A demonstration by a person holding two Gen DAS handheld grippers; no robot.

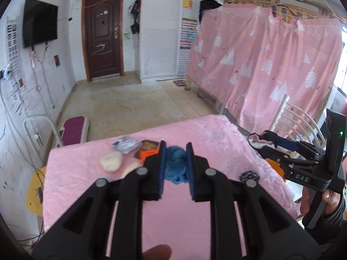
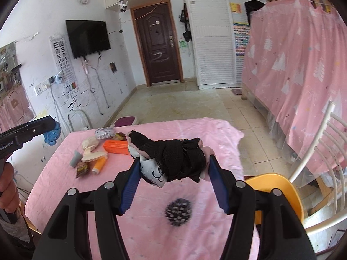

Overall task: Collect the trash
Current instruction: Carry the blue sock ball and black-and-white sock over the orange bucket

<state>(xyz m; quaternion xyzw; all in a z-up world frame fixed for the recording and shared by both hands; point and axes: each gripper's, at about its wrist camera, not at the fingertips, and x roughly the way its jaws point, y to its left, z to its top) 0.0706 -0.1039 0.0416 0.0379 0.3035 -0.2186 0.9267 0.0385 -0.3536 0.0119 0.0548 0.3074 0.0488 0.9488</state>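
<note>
My left gripper (image 1: 175,155) is shut on a blue knitted wad (image 1: 176,164), held above the pink-covered table (image 1: 195,134); that wad (image 2: 52,133) also shows at the left edge of the right wrist view. Between the blue pads of my right gripper (image 2: 173,169) sits a black, white and pink cloth bundle (image 2: 173,160), gripped and lifted off the table. On the table's far left lie a white lump (image 1: 111,161), a crinkled white and blue wrapper (image 1: 125,144), an orange box (image 2: 116,147), an orange tube (image 2: 99,165), a grey tube (image 2: 76,158) and a brown packet (image 2: 82,169).
A black spiky ball (image 2: 178,212) lies on the table near me. A yellow stool (image 2: 275,190) and a white chair (image 2: 321,140) stand to the right. A pink sheet (image 1: 271,60) hangs over the bunk bed. Bare tiled floor (image 1: 130,101) runs to the brown door (image 1: 103,36).
</note>
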